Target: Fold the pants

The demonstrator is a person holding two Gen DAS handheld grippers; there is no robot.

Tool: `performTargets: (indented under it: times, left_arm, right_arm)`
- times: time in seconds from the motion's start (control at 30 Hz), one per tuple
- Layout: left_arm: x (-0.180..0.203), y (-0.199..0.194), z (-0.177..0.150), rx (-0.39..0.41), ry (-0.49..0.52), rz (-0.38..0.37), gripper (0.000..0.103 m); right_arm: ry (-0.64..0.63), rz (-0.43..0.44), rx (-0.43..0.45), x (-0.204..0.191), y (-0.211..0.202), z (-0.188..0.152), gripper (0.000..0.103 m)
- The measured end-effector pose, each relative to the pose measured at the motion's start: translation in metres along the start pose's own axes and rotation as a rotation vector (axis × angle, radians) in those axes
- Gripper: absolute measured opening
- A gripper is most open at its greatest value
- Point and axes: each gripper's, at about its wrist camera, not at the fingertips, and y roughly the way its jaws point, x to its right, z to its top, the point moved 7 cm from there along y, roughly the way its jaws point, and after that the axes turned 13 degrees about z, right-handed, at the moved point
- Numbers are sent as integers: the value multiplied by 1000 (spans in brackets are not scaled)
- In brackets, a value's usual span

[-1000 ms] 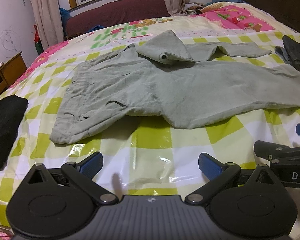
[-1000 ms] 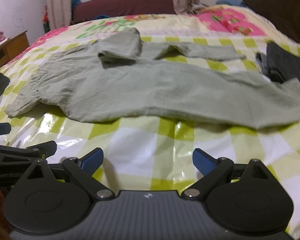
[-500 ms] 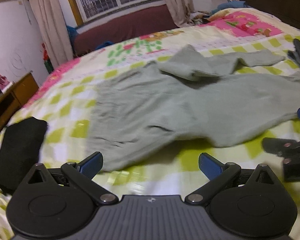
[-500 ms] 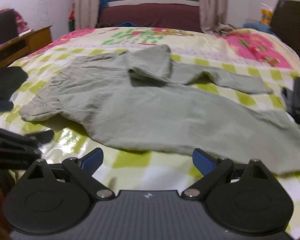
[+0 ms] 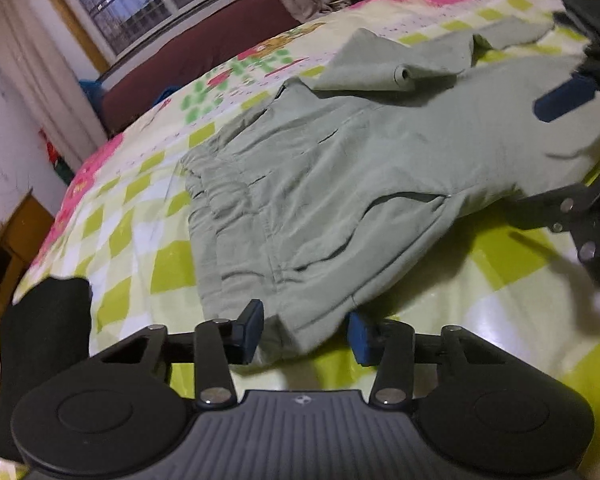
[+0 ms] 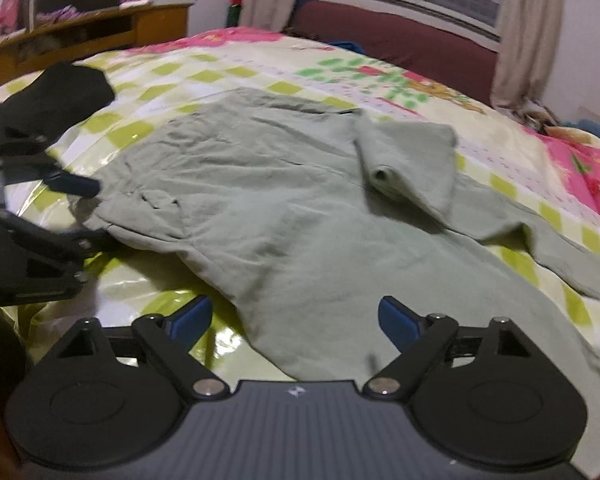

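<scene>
- While its jaws are closing, the left gripper (image 5: 306, 334) should take the pants (image 5: 340, 184) waistband corner fully between them.
- The right gripper (image 6: 296, 320), wide and also closing over the fabric edge, holds nothing yet.

You've got bare sheet (image 5: 480, 280) along the near edge – room to slide in. Black cloth (image 5: 44, 344) blocks the left, dark clothes (image 5: 592, 8) crowd the far right.

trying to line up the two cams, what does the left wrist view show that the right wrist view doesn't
Left wrist only: the pants' waist corner between the closing left tongs, and a dark grey garment at the far edge. Right wrist only: a wooden desk, and the pants' near edge between the right tongs. Both: green pants, black cloth, checked bed cover, window.
</scene>
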Motion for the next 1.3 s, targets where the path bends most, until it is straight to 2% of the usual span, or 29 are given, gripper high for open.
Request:
performTargets:
  times: [0.03, 0.07, 0.1, 0.13, 0.17, 0.2, 0.3, 0.4, 0.57, 0.6, 0.67, 0.73, 0.8, 0.93, 1.0, 1.2, 1.3]
  left_arm:
    - [0, 2, 1, 11, 11, 8, 53]
    - [-1, 5, 3, 15, 14, 13, 45]
    - [-3, 8, 3, 8, 3, 10, 32]
    - [-7, 11, 2, -6, -14, -2, 28]
    - [-11, 13, 1, -14, -42, -22, 27]
    - [-17, 13, 0, -13, -69, -40, 26]
    - [-29, 12, -7, -20, -111, -49, 24]
    - [-44, 4, -15, -18, -150, -24, 22]
    - [-77, -12, -45, -75, -196, 32, 22]
    - [-81, -12, -55, -99, -192, 47, 22]
    - [-82, -11, -69, -145, -167, 65, 22]
    - [-79, -15, -75, -150, -138, 79, 24]
    - [-76, -26, -71, -127, -131, 76, 26]
    - [-74, -46, -52, -70, -136, 83, 29]
    - [-68, -52, -39, -42, -133, 79, 29]
    - [-16, -77, 12, 65, -65, -11, 34]
    - [9, -88, 26, 92, -39, -53, 37]
  right_arm:
    - [-20, 4, -7, -3, 4, 1, 83]
    - [-40, 6, -18, -5, 10, 1, 71]
    - [-52, 12, -27, -7, 15, 2, 49]
    - [-49, 26, -36, -7, 19, 2, 35]
    - [-27, 47, -46, -6, 22, 4, 17]
    - [1, 49, -51, -4, 24, 6, 10]
    - [27, 65, -44, -7, 23, 12, 3]
    - [-2, 108, -42, -28, 16, 14, 3]
    - [-27, 254, -62, -77, 13, 8, 4]
    - [-36, 273, -68, -86, 15, 5, 10]
    - [-61, 254, -75, -97, 17, 3, 11]
    - [-29, 268, -48, -94, 6, 5, 14]
    - [25, 260, -21, -80, -11, 3, 30]
    - [174, 131, 25, -12, -56, -20, 35]
    - [291, 15, 35, 36, -84, -43, 36]
    - [693, -392, 59, 189, -177, -143, 38]
    - [794, -485, 94, 228, -207, -178, 40]
